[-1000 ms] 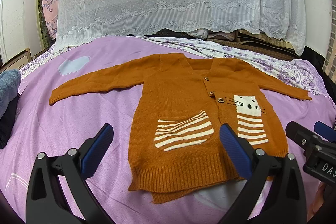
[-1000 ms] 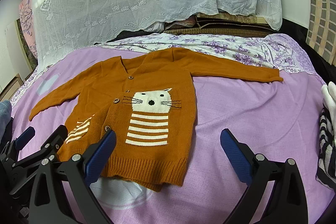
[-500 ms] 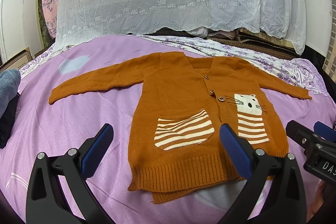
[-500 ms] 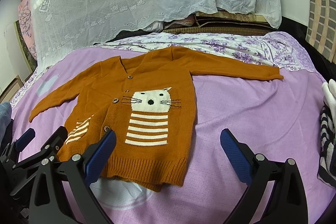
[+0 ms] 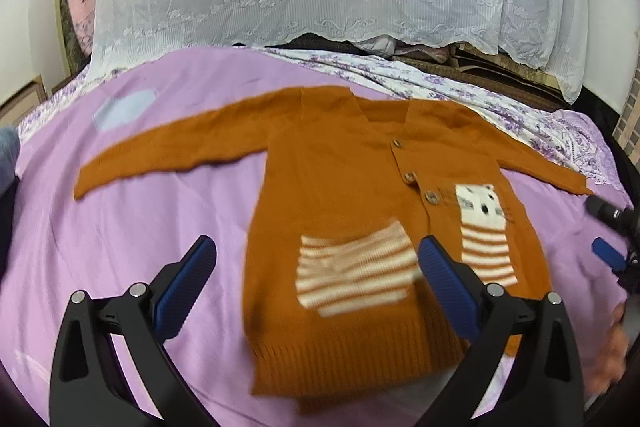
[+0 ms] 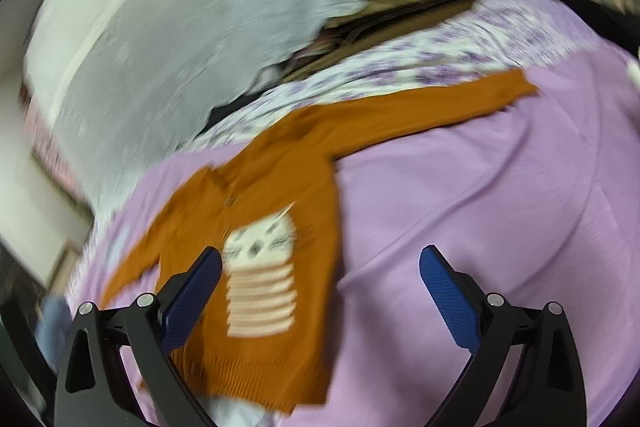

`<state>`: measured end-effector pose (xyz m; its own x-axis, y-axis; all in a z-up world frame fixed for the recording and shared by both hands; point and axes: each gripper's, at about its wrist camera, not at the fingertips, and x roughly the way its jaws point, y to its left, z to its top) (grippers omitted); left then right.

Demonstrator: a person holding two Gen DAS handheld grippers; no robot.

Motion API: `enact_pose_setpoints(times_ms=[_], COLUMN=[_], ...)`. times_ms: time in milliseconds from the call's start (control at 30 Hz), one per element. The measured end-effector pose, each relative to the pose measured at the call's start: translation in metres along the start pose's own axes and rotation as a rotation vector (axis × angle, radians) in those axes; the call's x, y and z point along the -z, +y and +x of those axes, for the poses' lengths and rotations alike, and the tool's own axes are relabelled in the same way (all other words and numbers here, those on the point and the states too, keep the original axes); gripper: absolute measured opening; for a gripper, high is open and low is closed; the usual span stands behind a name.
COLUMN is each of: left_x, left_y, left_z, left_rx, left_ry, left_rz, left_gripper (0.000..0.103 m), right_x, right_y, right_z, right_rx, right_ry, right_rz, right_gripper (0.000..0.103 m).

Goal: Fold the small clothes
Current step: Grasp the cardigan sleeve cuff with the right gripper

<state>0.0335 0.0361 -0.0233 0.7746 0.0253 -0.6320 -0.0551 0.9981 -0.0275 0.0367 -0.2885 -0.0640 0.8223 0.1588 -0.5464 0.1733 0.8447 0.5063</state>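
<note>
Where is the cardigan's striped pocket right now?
In the left wrist view, the white-striped knitted pocket sits low on the orange knitted cardigan, left of the white cat motif.

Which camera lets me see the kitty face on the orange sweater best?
The left wrist view. There the cat face on the orange sweater is small and a bit soft, but its dark nose spot shows. In the right wrist view the cat face looks bigger, but that picture is smeared by motion blur, so its features are only smudges.
</note>
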Motion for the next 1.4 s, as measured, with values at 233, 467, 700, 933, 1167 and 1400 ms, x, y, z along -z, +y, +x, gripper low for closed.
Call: enact_pose_setpoints(times_ms=[233, 467, 700, 933, 1167, 1400], left_x=[-0.05, -0.067, -0.022, -0.034, -0.089, -0.102], left_y=[-0.008, -0.077, -0.115, -0.115, -0.153, -0.175], left_z=[0.032, 0.081, 0.126, 0.123, 0.116, 0.208], left_rx=[-0.017, 0.013, 0.038, 0.07, 0.056, 0.019], left_ry=[0.05, 0.133, 0.248, 0.267, 0.132, 0.309], left_rz=[-0.008, 0.107, 0.21, 0.177, 0.237, 0.183], left_gripper=[0.099, 0.099, 0.099, 0.099, 0.099, 0.099], right_x=[-0.061, -0.09, -0.107, -0.12, -0.116, -0.11], right_y=[-0.072, -0.117, -0.15, -0.158, -0.164, -0.188], right_z=[0.04, 0.055, 0.083, 0.104, 0.084, 0.099], right_rx=[-0.055, -0.055, -0.002, 0.015, 0.03, 0.031], right_ry=[0.075, -0.022, -0.023, -0.08, -0.179, -0.111], right_rz=[0.366, 0.442, 0.524, 0.498, 0.486, 0.577], right_gripper=[0.077, 0.069, 0.061, 0.008, 0.005, 0.011])
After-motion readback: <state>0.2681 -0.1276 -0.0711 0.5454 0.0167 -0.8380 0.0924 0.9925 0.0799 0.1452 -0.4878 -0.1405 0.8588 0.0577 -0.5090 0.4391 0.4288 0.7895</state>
